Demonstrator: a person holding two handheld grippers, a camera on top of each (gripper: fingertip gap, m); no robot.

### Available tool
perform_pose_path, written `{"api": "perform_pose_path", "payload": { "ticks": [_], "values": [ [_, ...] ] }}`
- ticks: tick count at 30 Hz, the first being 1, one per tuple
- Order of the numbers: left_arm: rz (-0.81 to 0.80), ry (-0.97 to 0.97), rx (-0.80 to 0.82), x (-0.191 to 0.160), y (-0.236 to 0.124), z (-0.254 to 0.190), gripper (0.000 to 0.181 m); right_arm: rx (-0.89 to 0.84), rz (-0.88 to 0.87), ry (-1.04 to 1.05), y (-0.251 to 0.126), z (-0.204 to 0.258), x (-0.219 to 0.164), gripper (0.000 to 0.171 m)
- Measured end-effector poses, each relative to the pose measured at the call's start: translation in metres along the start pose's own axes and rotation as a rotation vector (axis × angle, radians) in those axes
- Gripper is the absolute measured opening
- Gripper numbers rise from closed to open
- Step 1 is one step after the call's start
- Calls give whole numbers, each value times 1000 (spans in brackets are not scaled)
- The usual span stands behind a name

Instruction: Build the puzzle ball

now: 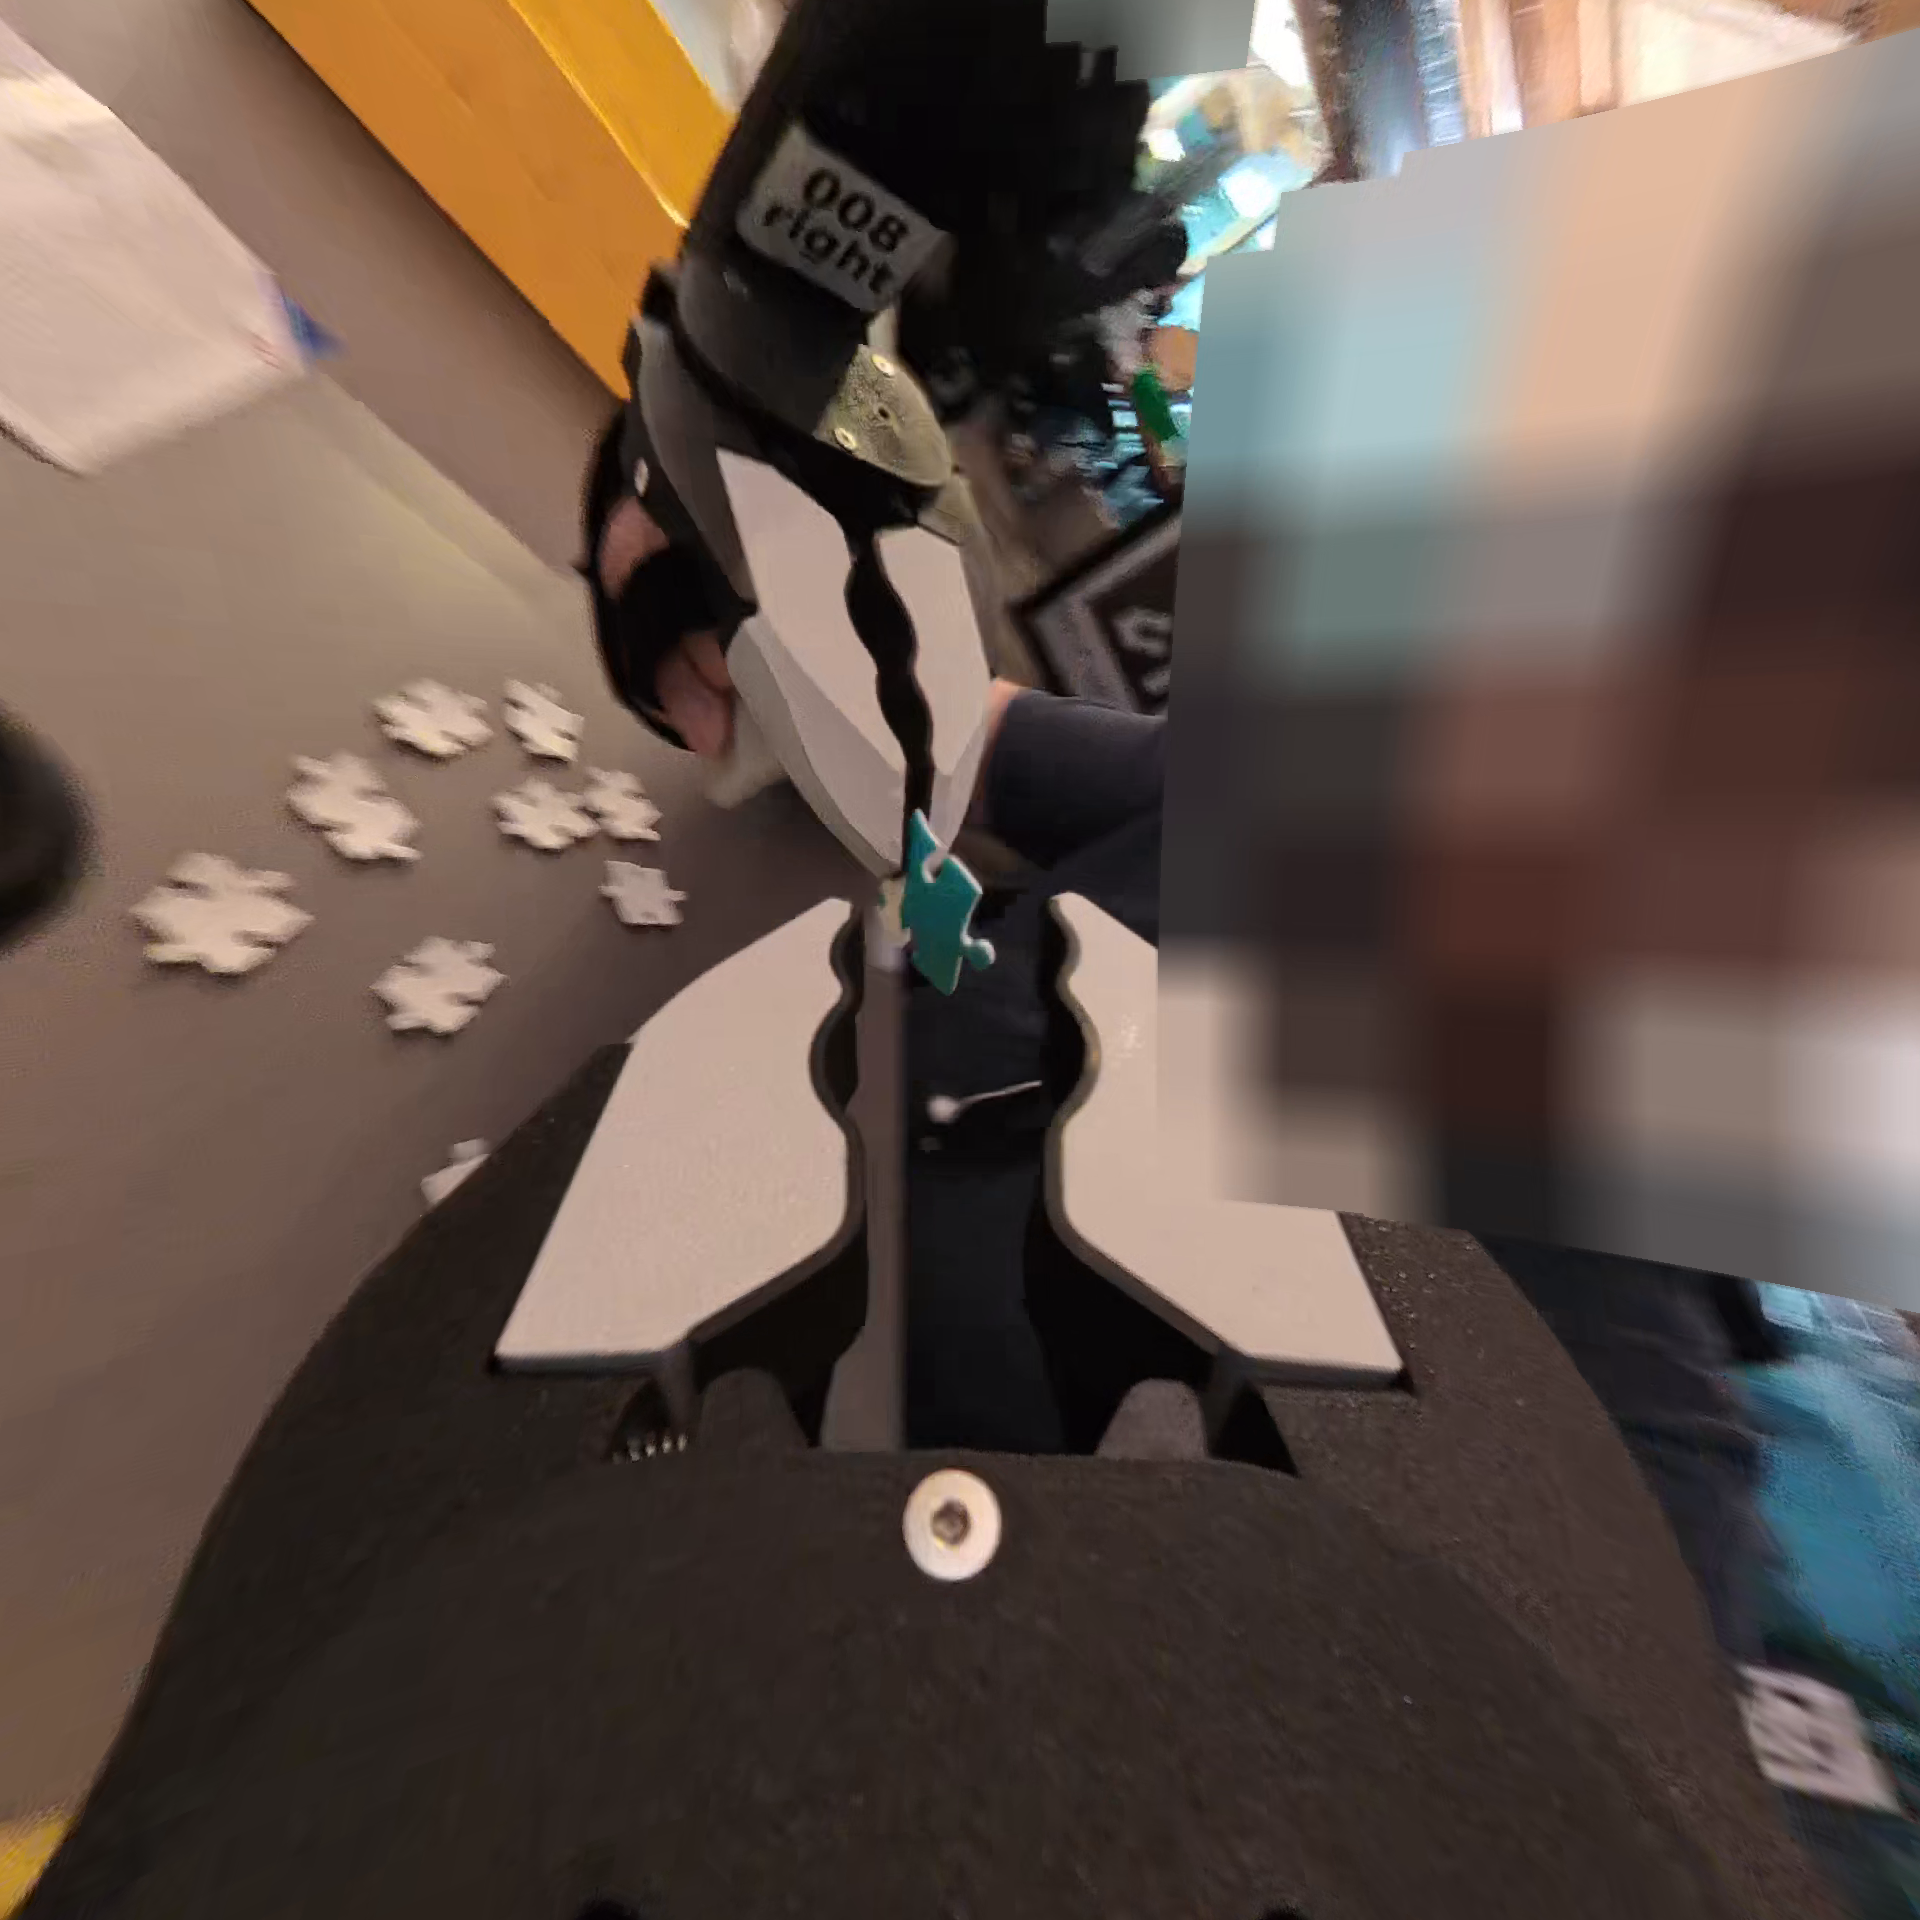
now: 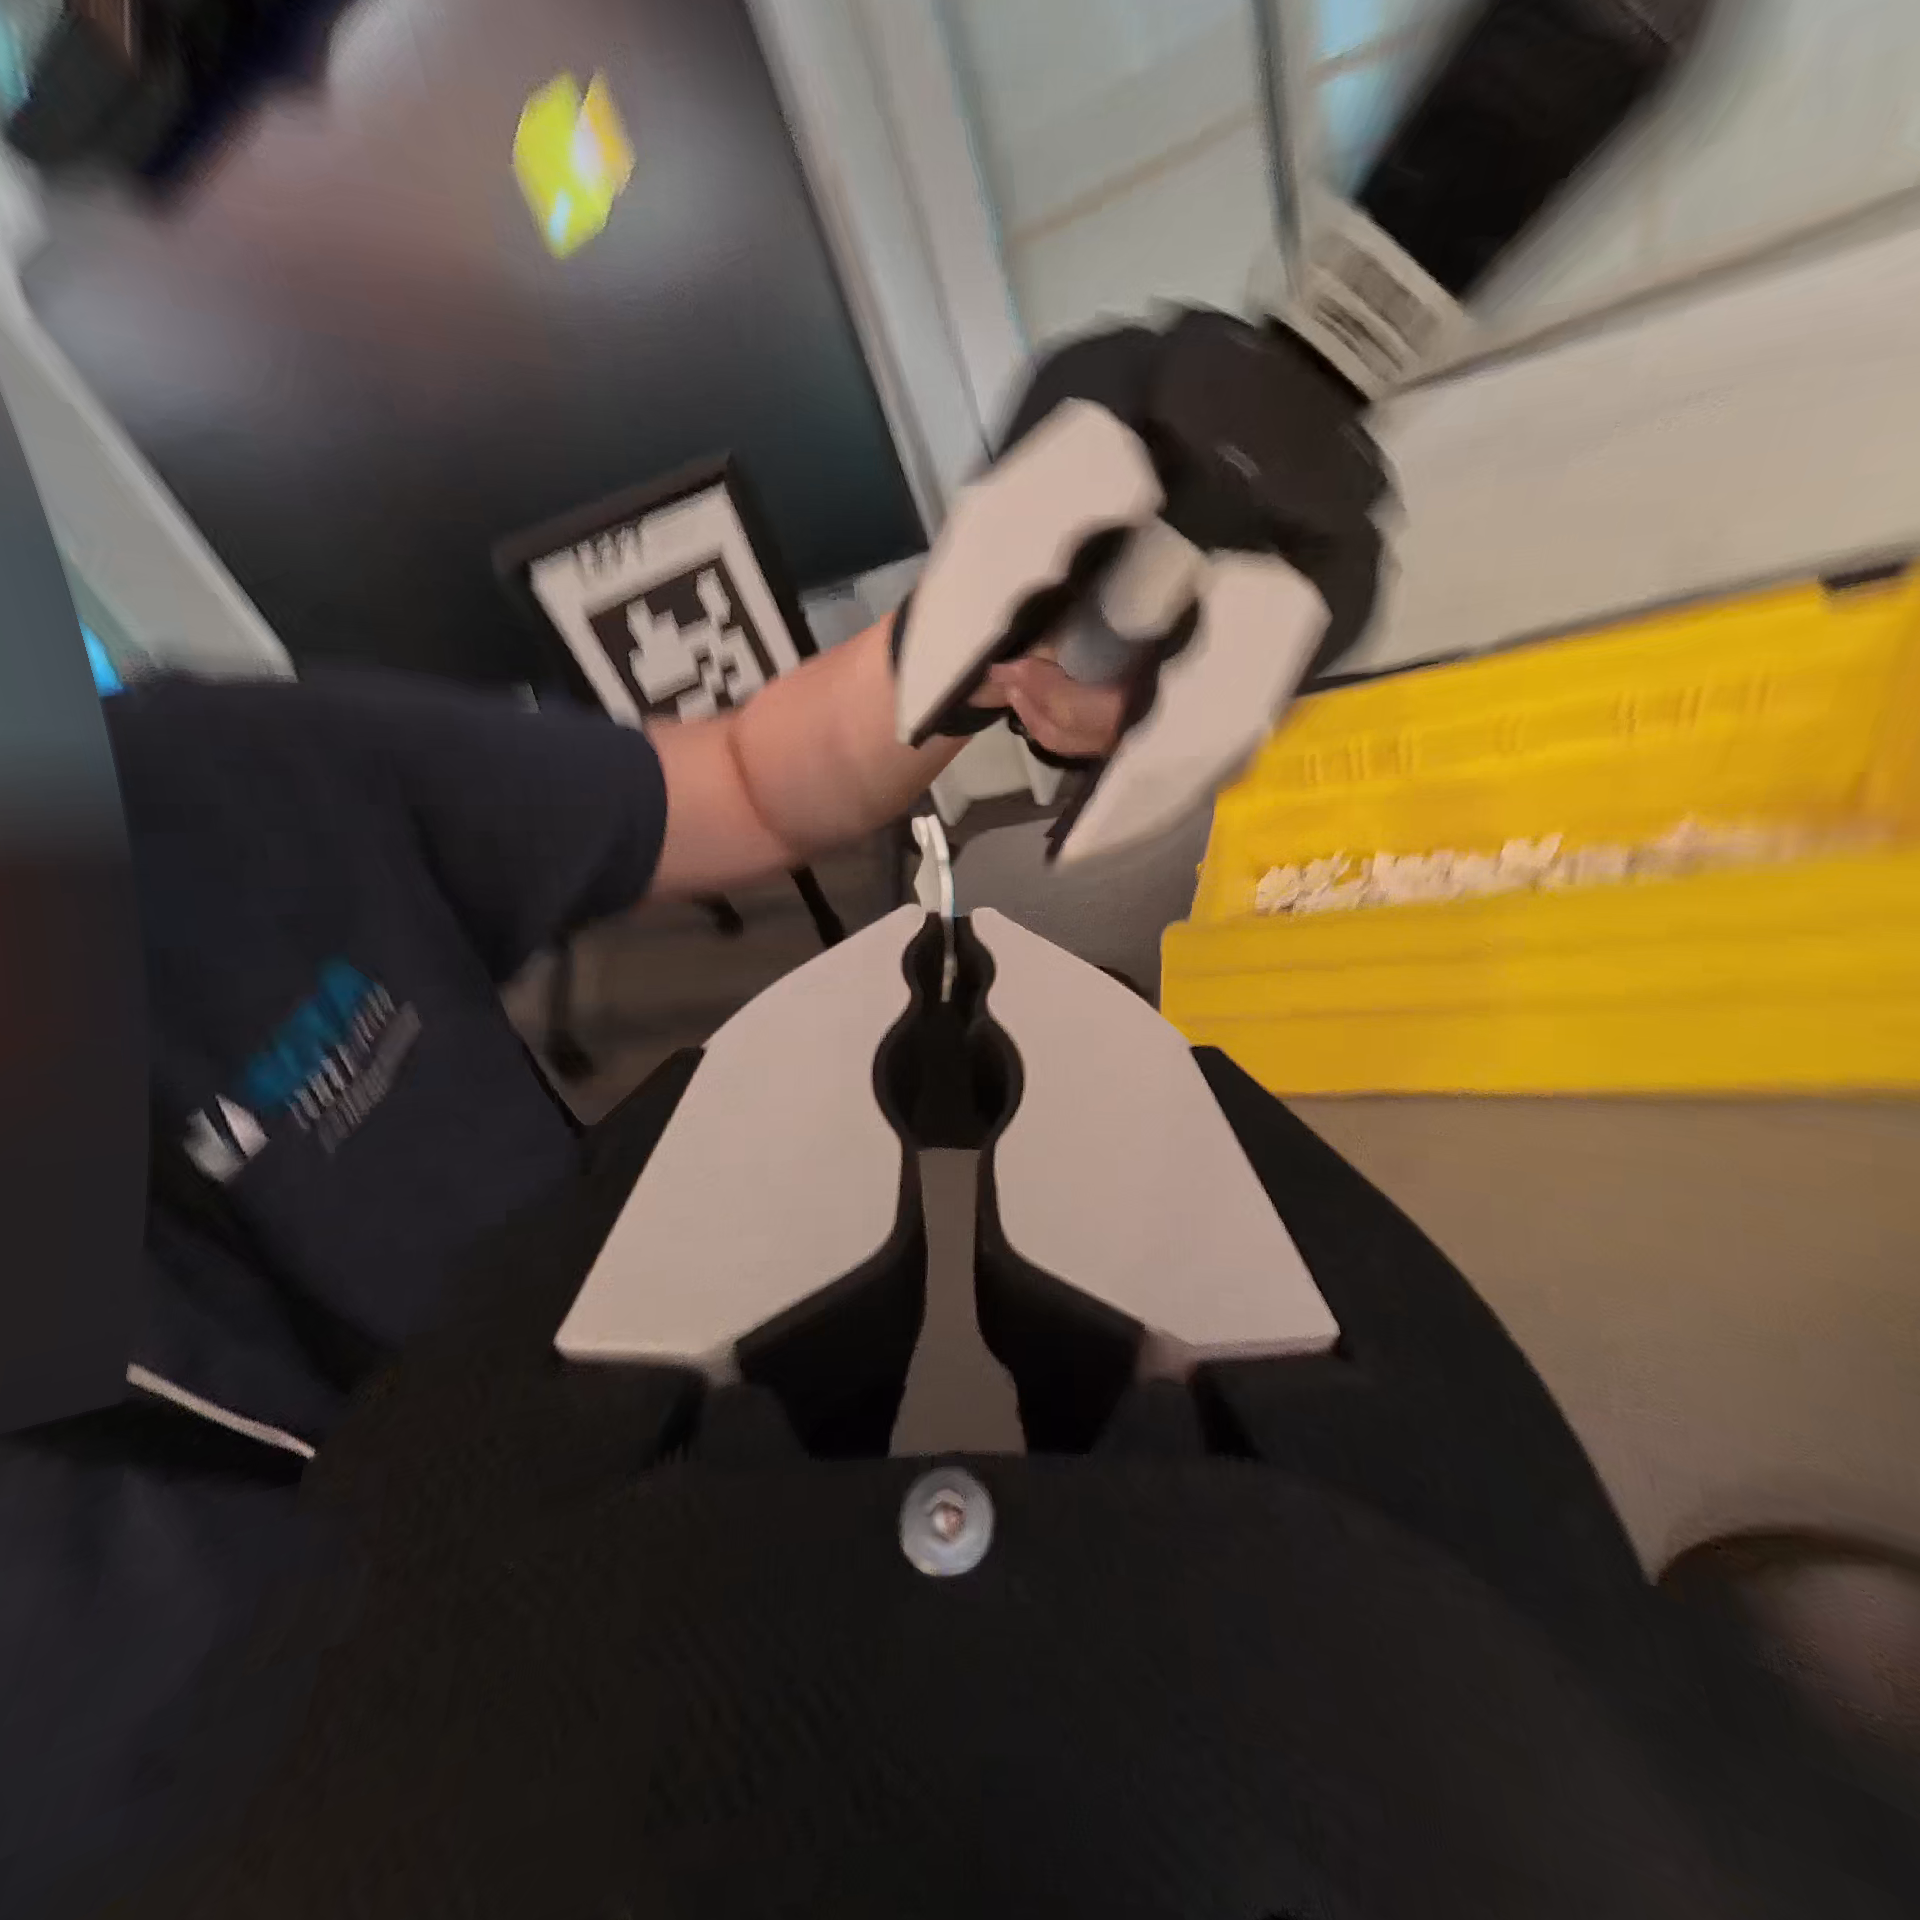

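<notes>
My right gripper [image 2: 948, 916] is shut on a puzzle piece [image 2: 935, 862], which shows edge-on as a thin white sliver at the fingertips. In the left wrist view the right gripper [image 1: 914, 842] comes down from above, and the piece [image 1: 940, 920] shows its teal face. It hangs in the air at the level of my left gripper's [image 1: 954, 914] fingertips, between them. The left jaws stand apart and do not grip the piece. The left gripper also shows in the right wrist view [image 2: 992, 784], open. Several loose white puzzle pieces [image 1: 353, 805] lie on the grey table [image 1: 260, 1195].
A yellow bin [image 2: 1558, 987] holding more white pieces [image 2: 1455, 862] stands to the right. A yellow box [image 1: 499, 135] and a white sheet [image 1: 104, 281] sit at the table's far side. A person's arm [image 2: 779, 769] holds the left gripper. A black-and-white marker board [image 2: 675, 634] stands behind. Both grippers' tips are close together, under 4 cm apart.
</notes>
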State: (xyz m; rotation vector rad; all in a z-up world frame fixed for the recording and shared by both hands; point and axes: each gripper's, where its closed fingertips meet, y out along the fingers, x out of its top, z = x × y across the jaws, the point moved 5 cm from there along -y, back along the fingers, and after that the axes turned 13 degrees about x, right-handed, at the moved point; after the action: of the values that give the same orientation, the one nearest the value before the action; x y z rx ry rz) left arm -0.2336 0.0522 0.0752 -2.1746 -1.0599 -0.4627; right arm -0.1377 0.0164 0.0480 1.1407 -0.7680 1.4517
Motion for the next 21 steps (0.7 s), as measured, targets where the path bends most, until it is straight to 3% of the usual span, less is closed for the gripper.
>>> {"api": "perform_pose_path", "payload": {
  "ticks": [3,9,11,12,14,16,19,21],
  "values": [
    [-79,163,227,2,-13,4,38,-25,-101,129,-8,-13,1,2],
    [-24,205,345,-12,7,8,36,-72,-82,146,-2,-20,-6,2],
    [-18,207,366,-14,11,15,23,-98,-60,132,2,-21,-9,3],
    [-23,214,352,-14,11,16,4,-125,-44,112,2,-22,-11,3],
    [-30,227,377,-16,7,20,2,-153,-44,86,2,-23,-11,5],
    [-14,238,448,-21,-8,24,2,-178,-35,58,-1,-23,-10,25],
    [1,232,728,-30,-66,46,2,-173,36,14,-8,-18,-11,24],
    [110,139,931,-49,-109,71,2,-210,66,-7,-16,-21,-11,24]
  ]
}}
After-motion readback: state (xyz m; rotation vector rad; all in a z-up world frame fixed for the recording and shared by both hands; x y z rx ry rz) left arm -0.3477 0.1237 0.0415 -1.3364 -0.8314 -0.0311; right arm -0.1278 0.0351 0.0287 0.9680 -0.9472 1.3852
